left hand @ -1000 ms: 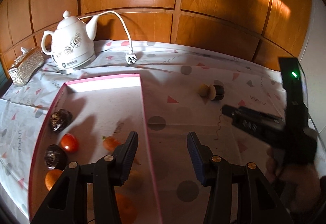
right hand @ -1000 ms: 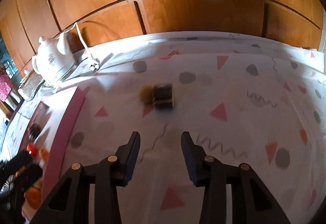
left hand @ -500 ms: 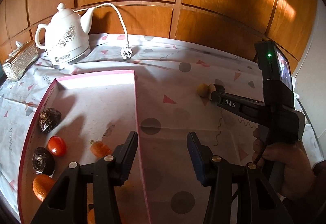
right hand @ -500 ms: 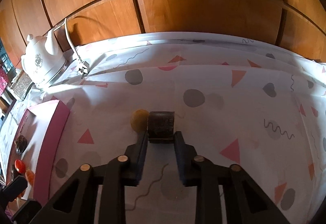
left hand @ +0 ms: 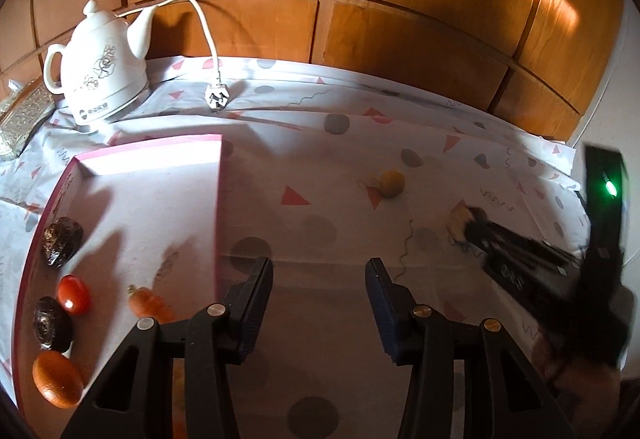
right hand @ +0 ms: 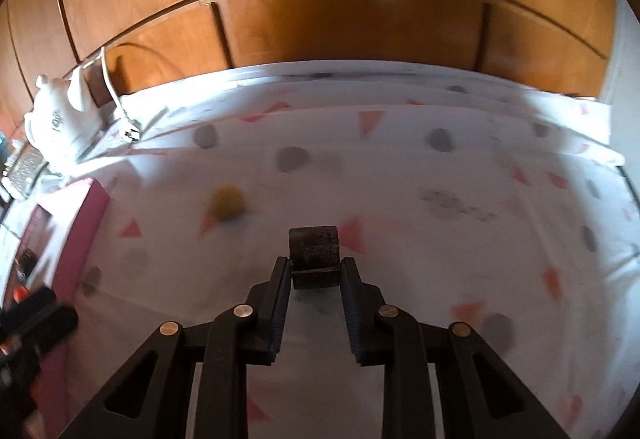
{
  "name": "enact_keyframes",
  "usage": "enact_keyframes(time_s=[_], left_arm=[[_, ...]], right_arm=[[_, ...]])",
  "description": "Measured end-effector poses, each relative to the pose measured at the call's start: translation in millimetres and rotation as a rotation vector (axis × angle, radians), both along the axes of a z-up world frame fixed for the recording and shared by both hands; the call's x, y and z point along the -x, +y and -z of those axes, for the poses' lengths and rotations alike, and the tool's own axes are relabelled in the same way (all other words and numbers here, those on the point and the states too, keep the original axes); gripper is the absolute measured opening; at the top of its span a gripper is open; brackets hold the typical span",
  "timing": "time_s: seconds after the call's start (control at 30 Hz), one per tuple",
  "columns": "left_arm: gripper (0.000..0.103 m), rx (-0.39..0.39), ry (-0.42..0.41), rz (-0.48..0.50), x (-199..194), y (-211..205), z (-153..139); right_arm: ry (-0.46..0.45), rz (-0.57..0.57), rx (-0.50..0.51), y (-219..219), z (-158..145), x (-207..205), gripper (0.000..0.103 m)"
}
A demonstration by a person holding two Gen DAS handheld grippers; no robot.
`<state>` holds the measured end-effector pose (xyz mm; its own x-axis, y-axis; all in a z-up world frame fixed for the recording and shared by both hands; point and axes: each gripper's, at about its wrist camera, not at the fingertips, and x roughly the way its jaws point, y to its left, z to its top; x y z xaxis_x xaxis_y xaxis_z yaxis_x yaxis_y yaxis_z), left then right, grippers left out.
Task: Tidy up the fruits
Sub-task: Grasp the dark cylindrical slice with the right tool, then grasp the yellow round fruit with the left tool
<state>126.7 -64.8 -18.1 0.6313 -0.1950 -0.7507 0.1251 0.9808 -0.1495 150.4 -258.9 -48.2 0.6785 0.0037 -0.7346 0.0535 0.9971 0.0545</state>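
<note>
Grip check: right gripper (right hand: 314,271) clamped on dark cylindrical piece (right hand: 314,251), lifted off tablecloth (right hand: 400,179) — looks light, stiff; flat ends best. Left gripper (left hand: 320,293) part-open, empty. Yellow fruit (left hand: 391,183) loose. Pink tray (left hand: 218,199) holds 5 visible: tomato (left hand: 73,294), orange (left hand: 57,379), carrot (left hand: 149,303), 2 dark fruits.

Kettle (left hand: 102,69) base label print too small to read

Dark cut fruit piece (right hand: 314,247) clamped upright above cloth.
</note>
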Motion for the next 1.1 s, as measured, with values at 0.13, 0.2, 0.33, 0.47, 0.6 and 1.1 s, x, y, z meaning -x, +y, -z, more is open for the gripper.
enact_keyframes(time_s=[0.13, 0.2, 0.33, 0.47, 0.6, 1.1], left_arm=[[0.049, 0.013, 0.022, 0.001, -11, -9, 3], [0.049, 0.007, 0.027, 0.000, -17, -14, 4], [0.049, 0.003, 0.029, 0.019, -26, -26, 5], [0.048, -0.001, 0.019, 0.049, -34, -41, 7], [0.046, -0.003, 0.027, 0.068, -45, -52, 12], [0.043, -0.020, 0.023, 0.090, -91, -92, 27]], right_arm=[[-0.009, 0.037, 0.014, -17, 2, 20, 0.025], [-0.021, 0.048, 0.013, -22, 4, 26, 0.025], [-0.046, 0.053, 0.000, -25, 7, 31, 0.025], [-0.060, 0.056, -0.022, -28, 9, 31, 0.025], [-0.068, 0.059, -0.032, -29, 9, 32, 0.025], [-0.071, 0.057, -0.027, -28, 12, 32, 0.025]])
